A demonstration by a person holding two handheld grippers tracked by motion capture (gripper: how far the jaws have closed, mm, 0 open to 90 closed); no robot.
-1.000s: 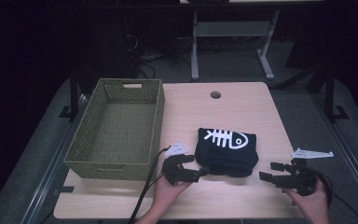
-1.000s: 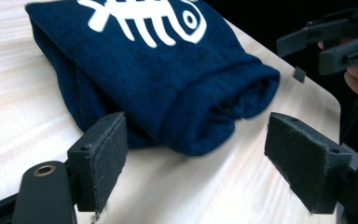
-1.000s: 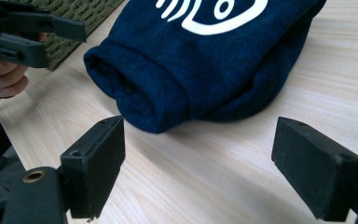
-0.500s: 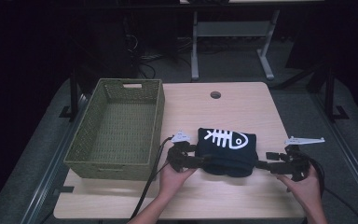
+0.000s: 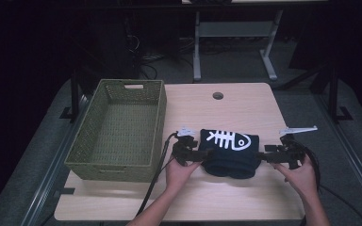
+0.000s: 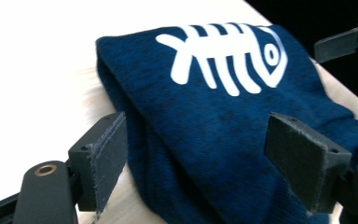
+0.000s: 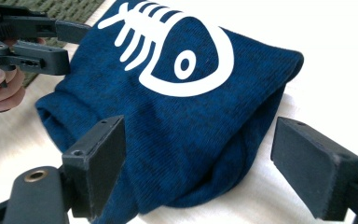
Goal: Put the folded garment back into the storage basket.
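A folded dark blue garment [image 5: 230, 151] with a white fish-skeleton print [image 5: 227, 139] lies on the light wooden worktop [image 5: 207, 108], toward the near edge and a little right of centre. A person's two hands reach in from the near side, each holding a black tool. The left tool [image 5: 202, 155] sits at the garment's left end, the right tool [image 5: 262, 157] at its right end, so the cloth lies between them.

In the left gripper view, that tool's jaws stand apart, one on each side of the garment's thick folded edge, with the cloth between them but not squeezed. In the right gripper view, the right tool's jaws are likewise spread wide around the opposite end, the fabric bulging up between them; one pad [image 7: 101, 158] looks close against the cloth, though I cannot tell if it touches.

A green woven basket [image 5: 89, 146] stands on the worktop's left side, just beside the left hand [image 5: 178, 172].
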